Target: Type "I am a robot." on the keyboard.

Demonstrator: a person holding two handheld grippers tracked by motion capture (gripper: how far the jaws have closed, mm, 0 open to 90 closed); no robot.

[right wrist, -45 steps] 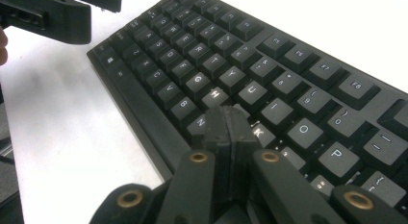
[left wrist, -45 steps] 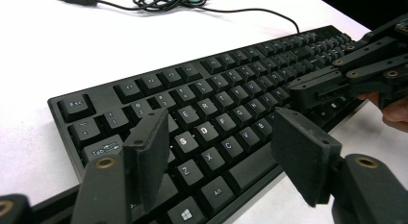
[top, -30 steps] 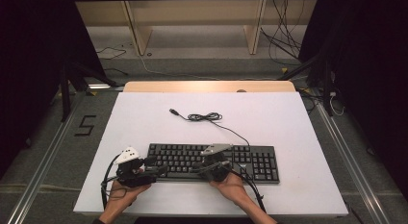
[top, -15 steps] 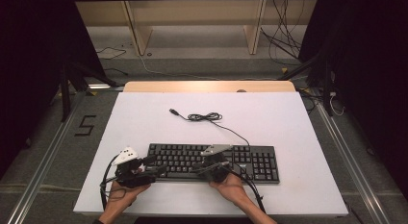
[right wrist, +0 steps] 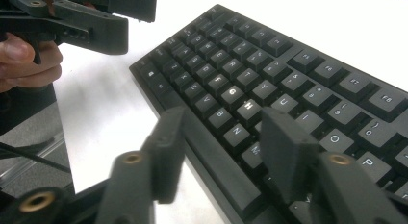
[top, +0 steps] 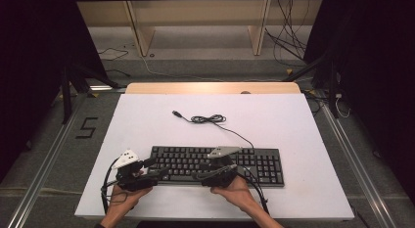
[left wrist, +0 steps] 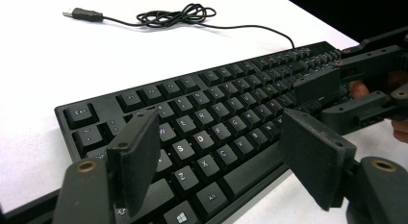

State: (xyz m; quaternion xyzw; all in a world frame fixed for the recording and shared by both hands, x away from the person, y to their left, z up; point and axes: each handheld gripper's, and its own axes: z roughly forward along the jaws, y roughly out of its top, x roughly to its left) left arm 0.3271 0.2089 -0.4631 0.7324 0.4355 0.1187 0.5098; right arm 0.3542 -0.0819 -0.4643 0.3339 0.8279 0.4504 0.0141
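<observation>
High view: the left gripper [top: 157, 168] hung over the 9 o'clock end of the flat black plastic keyboard [top: 254, 164], jaws wide apart and empty. The right gripper [top: 215, 170] sat at the keyboard's near edge; its jaws had just been opening, nothing between them, likely letting go after a nudge. The keyboard lay at the white table's [top: 147, 120] 6 o'clock side. Its thin black cable [top: 208, 119] curled toward 12 o'clock, unplugged.

A long black plastic keyboard [top: 218, 165] is lying on the white table [top: 293, 125]. The left gripper [top: 154, 168] is hovering over its left end, the right gripper [top: 205, 171] over its near middle, jaws just opening. Its thin black cable [top: 208, 119] is coiling behind it.
</observation>
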